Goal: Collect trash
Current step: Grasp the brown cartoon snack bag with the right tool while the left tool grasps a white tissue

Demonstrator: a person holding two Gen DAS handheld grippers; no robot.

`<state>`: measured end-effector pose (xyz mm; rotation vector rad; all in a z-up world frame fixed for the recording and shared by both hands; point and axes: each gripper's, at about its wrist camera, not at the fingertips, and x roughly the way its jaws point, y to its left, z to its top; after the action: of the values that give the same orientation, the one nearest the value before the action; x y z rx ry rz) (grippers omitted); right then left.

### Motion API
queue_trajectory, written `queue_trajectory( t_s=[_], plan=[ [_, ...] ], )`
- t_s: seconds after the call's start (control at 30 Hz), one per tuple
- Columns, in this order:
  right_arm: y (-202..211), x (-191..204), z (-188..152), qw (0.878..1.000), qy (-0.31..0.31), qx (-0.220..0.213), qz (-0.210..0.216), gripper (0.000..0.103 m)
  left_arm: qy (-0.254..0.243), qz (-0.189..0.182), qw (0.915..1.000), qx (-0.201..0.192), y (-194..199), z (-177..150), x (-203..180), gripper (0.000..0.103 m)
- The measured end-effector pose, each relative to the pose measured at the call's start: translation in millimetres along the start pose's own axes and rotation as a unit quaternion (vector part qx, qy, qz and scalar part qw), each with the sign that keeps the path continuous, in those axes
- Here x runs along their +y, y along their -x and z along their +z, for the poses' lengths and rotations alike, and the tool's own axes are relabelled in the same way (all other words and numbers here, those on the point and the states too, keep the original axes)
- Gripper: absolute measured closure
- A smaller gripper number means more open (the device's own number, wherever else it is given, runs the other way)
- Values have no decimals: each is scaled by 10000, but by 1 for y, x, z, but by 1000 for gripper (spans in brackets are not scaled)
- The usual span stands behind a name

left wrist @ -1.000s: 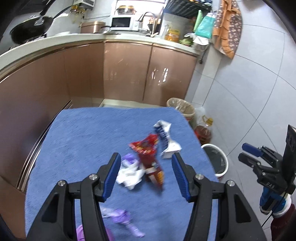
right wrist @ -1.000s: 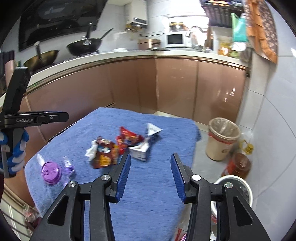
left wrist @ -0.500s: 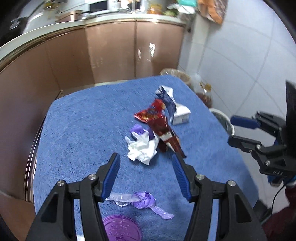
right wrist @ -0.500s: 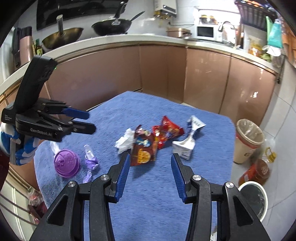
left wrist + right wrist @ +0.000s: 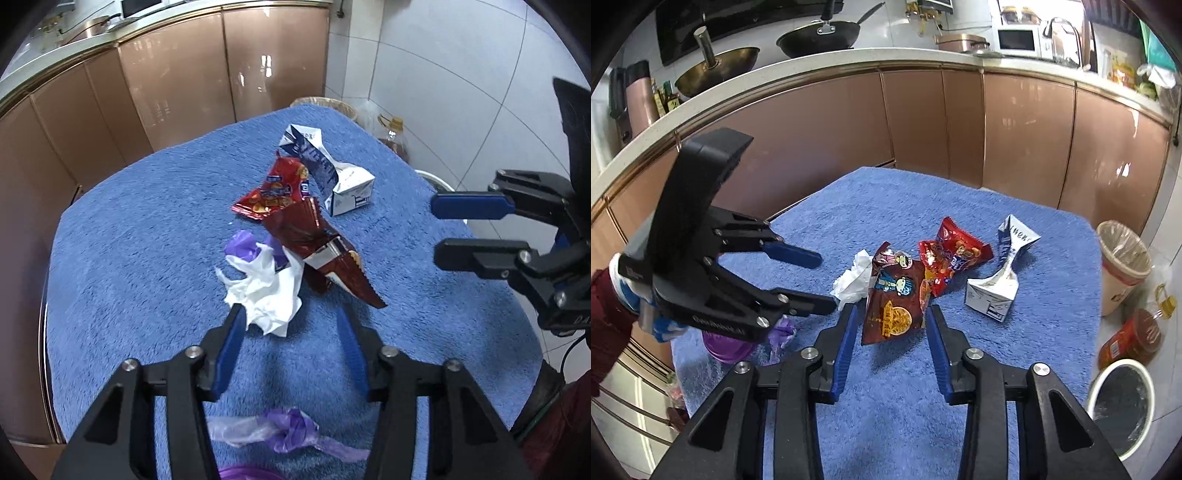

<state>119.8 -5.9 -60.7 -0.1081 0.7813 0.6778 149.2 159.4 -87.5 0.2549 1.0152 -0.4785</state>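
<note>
Left gripper [image 5: 291, 325]: your jaws stand wide apart and hold nothing; they hang low over the blue towel [image 5: 147, 236], and the left blue pad sits just beside the edge of the crumpled white tissue [image 5: 269, 291].
Right gripper [image 5: 890, 325]: your jaws are wide too, empty, with the lower end of the dark red snack wrapper [image 5: 894, 299] lying between the tips; contact cannot be told.
Trash heap: the tissue, a purple scrap [image 5: 243, 247] on it, the dark red snack wrapper [image 5: 317, 247], a bright red packet [image 5: 277, 192] and a crushed white-and-blue carton [image 5: 332, 173] lie bunched together mid-towel, touching one another.
Near your left wrist: a knotted purple bag [image 5: 284, 432] and, at the frame's lower edge, part of a purple lid [image 5: 251, 474].
Across the heap: your two grippers face each other from opposite sides.
Off the towel: a lined waste bin [image 5: 1123, 266], a white bucket [image 5: 1123, 402] and an oil bottle [image 5: 1134, 336] stand on the floor by the tiled wall; brown cabinets [image 5: 960, 122] stand behind.
</note>
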Motion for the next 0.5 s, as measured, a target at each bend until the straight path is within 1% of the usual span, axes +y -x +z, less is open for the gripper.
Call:
queue_trajectory(
  t_s=[0.07, 0.17, 0.27, 0.4, 0.5],
  plan=[
    [-8, -3, 3, 9999, -78, 44, 108, 67, -56, -27, 10000, 68, -7, 2, 0, 65],
    [-21, -6, 8, 9994, -186, 110, 272, 68, -73, -78, 9998, 153, -16, 3, 2, 72],
    [-34, -7, 12, 9988, -259, 193, 377, 68, -63, -120, 9997, 210, -24, 4, 5, 76],
    [-53, -5, 16, 9978, -297, 338, 492, 69, 4, -160, 9996, 221, -29, 5, 11, 79],
    [-68, -5, 15, 9968, -339, 473, 546, 74, 39, -136, 9995, 267, -34, 5, 14, 83]
  ],
)
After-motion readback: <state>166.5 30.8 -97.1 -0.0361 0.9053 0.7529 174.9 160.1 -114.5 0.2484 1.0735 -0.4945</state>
